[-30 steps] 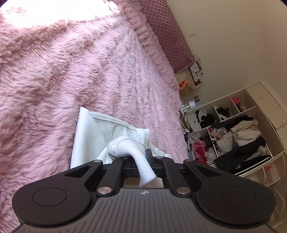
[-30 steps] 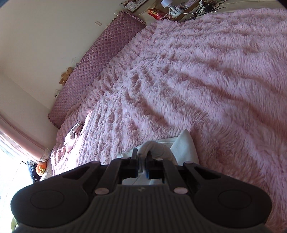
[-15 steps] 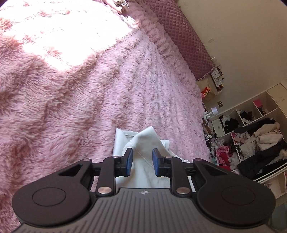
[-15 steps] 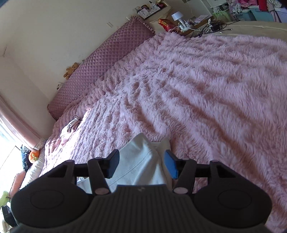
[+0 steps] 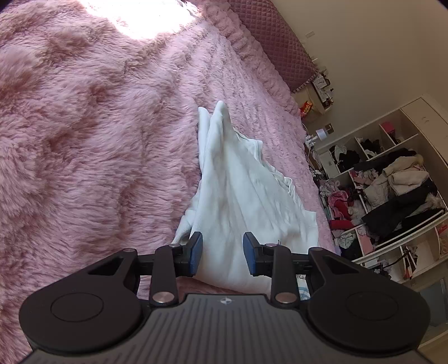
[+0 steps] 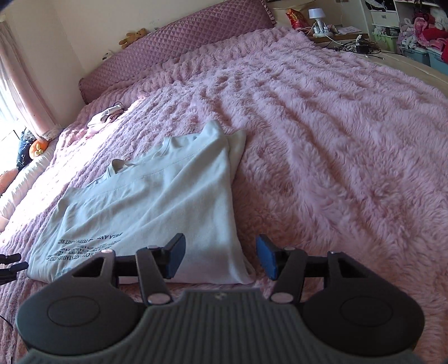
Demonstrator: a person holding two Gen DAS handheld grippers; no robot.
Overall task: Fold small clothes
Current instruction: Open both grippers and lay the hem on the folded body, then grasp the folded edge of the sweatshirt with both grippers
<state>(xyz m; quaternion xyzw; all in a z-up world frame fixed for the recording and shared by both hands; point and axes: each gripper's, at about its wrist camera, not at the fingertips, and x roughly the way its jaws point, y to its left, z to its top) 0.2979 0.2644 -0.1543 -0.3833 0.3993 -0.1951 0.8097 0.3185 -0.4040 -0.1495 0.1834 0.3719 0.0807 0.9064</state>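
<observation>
A white T-shirt (image 6: 156, 196) with black print near its hem lies folded lengthwise on the fluffy pink bedspread (image 6: 336, 140). It also shows in the left wrist view (image 5: 246, 196), with a pointed corner far from me. My left gripper (image 5: 222, 253) is open and empty, above the shirt's near edge. My right gripper (image 6: 221, 256) is open and empty, above the shirt's near right corner.
A quilted mauve headboard (image 6: 196, 36) runs along the far side of the bed. A small pink garment (image 6: 105, 119) lies near the pillows. Open shelves (image 5: 392, 190) stuffed with clothes stand beside the bed. A bedside table with a lamp (image 6: 315, 15) is at the far corner.
Both grippers were shut on the shirt's fabric a second ago. They have opened, let go and pulled back, and the shirt now lies flat on the bedspread.
</observation>
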